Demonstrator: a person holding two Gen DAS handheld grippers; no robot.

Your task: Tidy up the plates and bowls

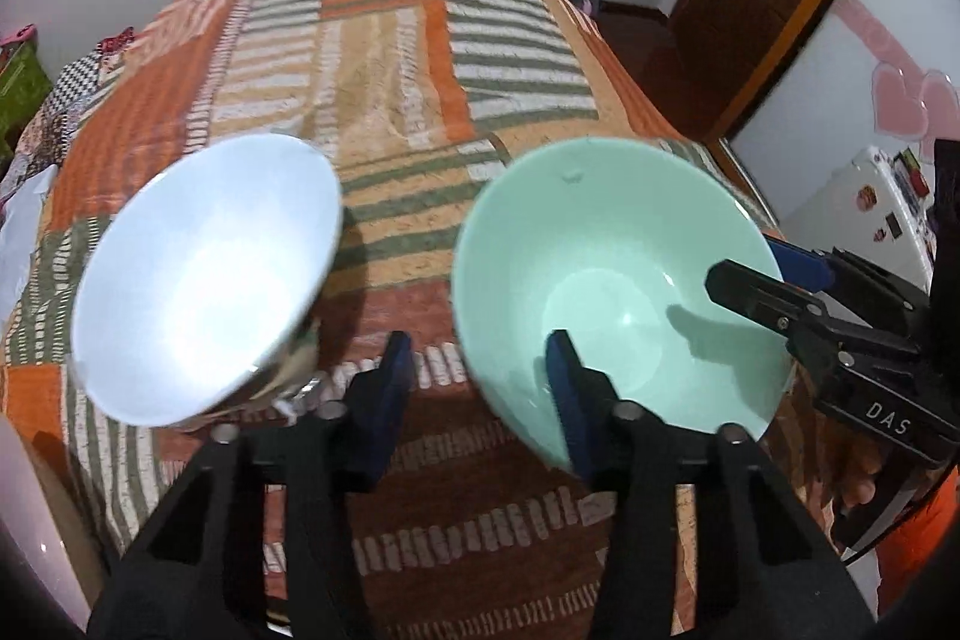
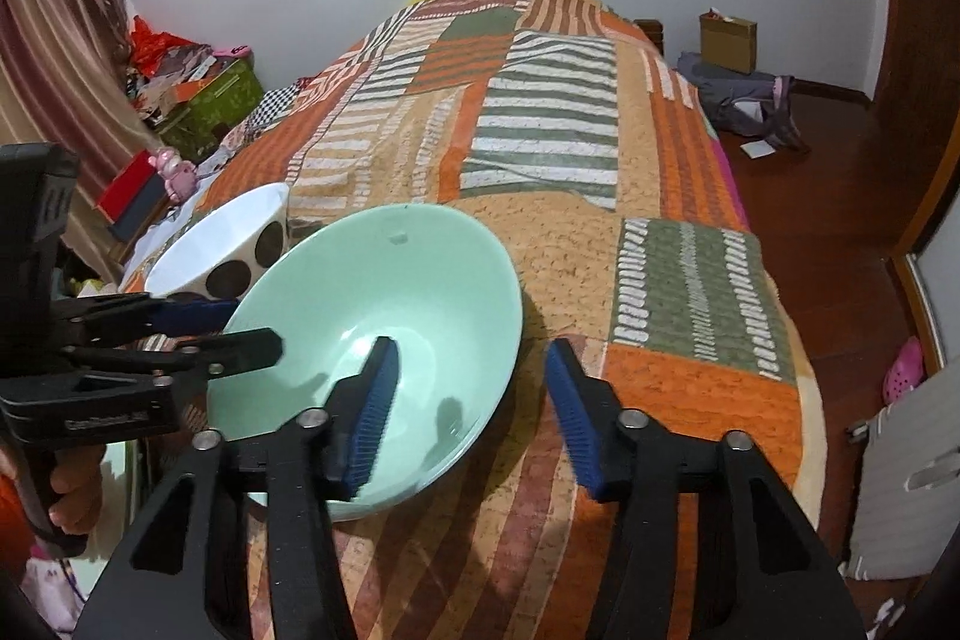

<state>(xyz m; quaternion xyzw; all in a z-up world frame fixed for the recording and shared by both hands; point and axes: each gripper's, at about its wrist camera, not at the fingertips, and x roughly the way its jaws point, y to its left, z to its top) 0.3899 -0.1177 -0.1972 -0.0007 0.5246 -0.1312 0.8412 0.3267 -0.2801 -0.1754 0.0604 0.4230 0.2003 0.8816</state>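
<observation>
A mint green bowl [image 1: 600, 250] [image 2: 372, 274] sits on the patchwork bed cover [image 1: 390, 70] [image 2: 540, 130] near its front edge. My left gripper [image 1: 478, 346] [image 2: 255, 325] straddles the bowl's left rim, one finger inside and one outside, with a gap to the wall. My right gripper [image 2: 473, 346] [image 1: 750, 262] straddles the opposite rim the same way, its pads apart from the wall. A white bowl [image 1: 204, 268] [image 2: 222, 232] with dark dots on its outside stands tilted just left of the mint bowl, blurred in the left wrist view.
A pale pink rim [image 1: 24, 520] shows at the lower left. Boxes and clutter [image 2: 198, 100] line the bed's left side. Wooden floor [image 2: 810, 160] with a bag [image 2: 744, 100] runs along the right. A white fridge [image 1: 864, 196] stands nearby.
</observation>
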